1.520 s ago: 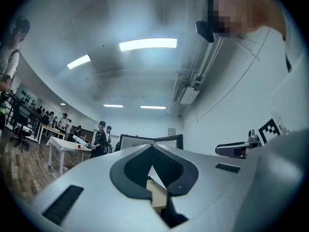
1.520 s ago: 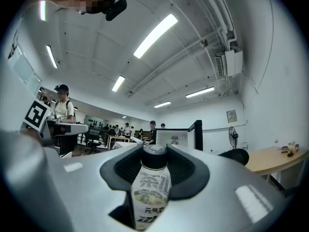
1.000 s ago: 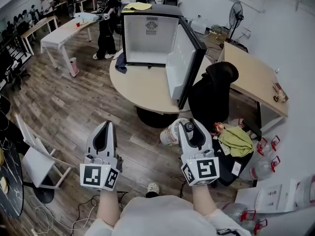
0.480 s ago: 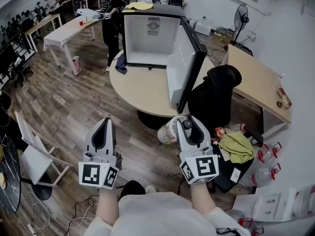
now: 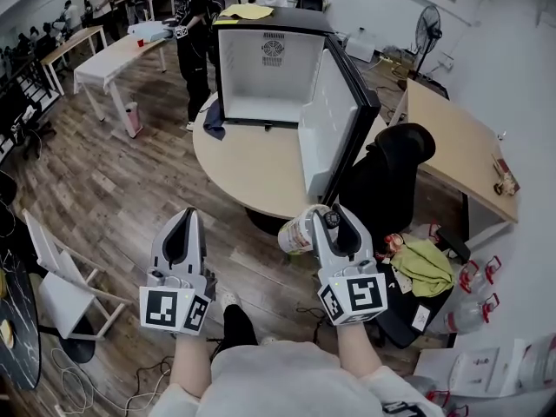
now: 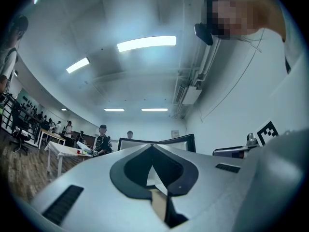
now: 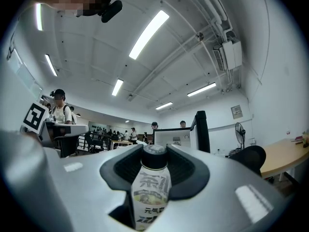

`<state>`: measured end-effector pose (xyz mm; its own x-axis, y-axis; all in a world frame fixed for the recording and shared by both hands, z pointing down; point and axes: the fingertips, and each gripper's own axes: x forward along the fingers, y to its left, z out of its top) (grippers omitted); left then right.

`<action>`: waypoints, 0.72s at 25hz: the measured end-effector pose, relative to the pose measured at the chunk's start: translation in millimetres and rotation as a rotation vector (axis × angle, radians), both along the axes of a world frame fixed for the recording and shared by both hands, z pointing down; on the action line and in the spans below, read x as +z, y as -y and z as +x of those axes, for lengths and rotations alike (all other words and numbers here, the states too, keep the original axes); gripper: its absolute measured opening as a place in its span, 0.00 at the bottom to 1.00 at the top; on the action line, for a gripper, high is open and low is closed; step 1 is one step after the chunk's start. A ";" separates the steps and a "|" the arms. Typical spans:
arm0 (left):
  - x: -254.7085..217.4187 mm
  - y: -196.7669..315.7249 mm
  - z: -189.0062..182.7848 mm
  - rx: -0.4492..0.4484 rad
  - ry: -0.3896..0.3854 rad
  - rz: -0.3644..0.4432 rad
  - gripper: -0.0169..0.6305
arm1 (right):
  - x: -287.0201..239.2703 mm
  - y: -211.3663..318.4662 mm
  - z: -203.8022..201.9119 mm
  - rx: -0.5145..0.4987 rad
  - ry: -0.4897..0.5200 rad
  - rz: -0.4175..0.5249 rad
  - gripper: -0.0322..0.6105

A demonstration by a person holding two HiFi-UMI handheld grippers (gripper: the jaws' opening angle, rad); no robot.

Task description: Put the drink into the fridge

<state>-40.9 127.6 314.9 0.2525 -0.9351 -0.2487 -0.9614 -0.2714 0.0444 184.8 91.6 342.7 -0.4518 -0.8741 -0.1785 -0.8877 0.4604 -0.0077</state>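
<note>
The round beige wooden table (image 5: 243, 168) is bearing the black box-shaped mini fridge (image 5: 265, 72) on its far side. The fridge is standing with its black door (image 5: 334, 124) swung wide open to the right, showing its white inside. A black office chair (image 5: 387, 176) is sitting just beside the door, at the table's right edge.

Nearer the person, both tools are hanging side by side over the wood-plank floor (image 5: 122, 189), each pointing towards the table. The left grey two-jaw gripper (image 5: 186, 218) (image 6: 152, 148) is clenched, its jaws meeting at the tips with nothing between them. The right grey two-jaw gripper (image 5: 334, 220) (image 7: 155, 151) is grasping the pale cream plastic drink bottle with a dark cap (image 5: 300, 233) (image 7: 152, 192), its jaws pressing on the bottle's sides just under the cap. In the head view the bottle is sticking out to the left of that gripper, in the air at the table's near edge, well apart from the fridge and not yet inside it
</note>
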 end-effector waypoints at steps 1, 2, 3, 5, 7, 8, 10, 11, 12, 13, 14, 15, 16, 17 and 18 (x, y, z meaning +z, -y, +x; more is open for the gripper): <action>-0.8 8.3 -3.5 0.003 0.001 0.002 0.04 | -0.7 7.5 -2.9 0.004 0.001 0.000 0.30; -1.9 16.9 -7.1 0.007 0.003 0.003 0.04 | -1.5 15.6 -6.0 0.009 0.003 0.000 0.30; -3.0 25.8 -11.0 0.011 0.003 0.005 0.04 | -2.3 24.0 -9.5 0.016 0.007 0.000 0.30; -4.8 44.3 -19.5 0.020 0.004 0.006 0.04 | -4.3 41.2 -17.5 0.028 0.011 0.003 0.30; -6.9 63.4 -29.2 0.029 0.007 0.006 0.04 | -7.1 58.1 -26.6 0.038 0.003 0.009 0.30; -8.3 73.2 -34.2 0.033 0.010 0.007 0.04 | -8.5 66.5 -31.2 0.043 0.001 0.012 0.30; -11.5 93.0 -44.2 0.042 0.013 0.007 0.04 | -11.1 83.6 -40.1 0.053 0.004 0.013 0.30; -12.9 102.8 -49.0 0.047 0.015 0.008 0.04 | -12.1 92.1 -44.6 0.058 0.007 0.014 0.30; -13.8 112.1 -53.4 0.051 0.017 0.008 0.04 | -12.8 100.2 -49.0 0.063 0.010 0.014 0.30; -14.3 121.0 -57.5 0.056 0.021 0.007 0.04 | -13.1 107.8 -53.3 0.068 0.011 0.015 0.30; -14.5 129.5 -61.4 0.061 0.025 0.007 0.04 | -13.3 115.0 -57.5 0.074 0.012 0.015 0.30; -14.6 137.5 -65.3 0.066 0.028 0.006 0.04 | -13.5 121.8 -61.7 0.080 0.014 0.015 0.30; -14.8 145.3 -69.6 0.072 0.030 0.005 0.04 | -13.7 128.3 -66.0 0.086 0.014 0.015 0.30; -15.0 152.8 -74.0 0.078 0.030 0.005 0.04 | -14.0 134.5 -70.3 0.091 0.013 0.015 0.30; -15.4 160.1 -78.6 0.082 0.030 0.005 0.04 | -14.3 140.8 -74.5 0.096 0.014 0.015 0.30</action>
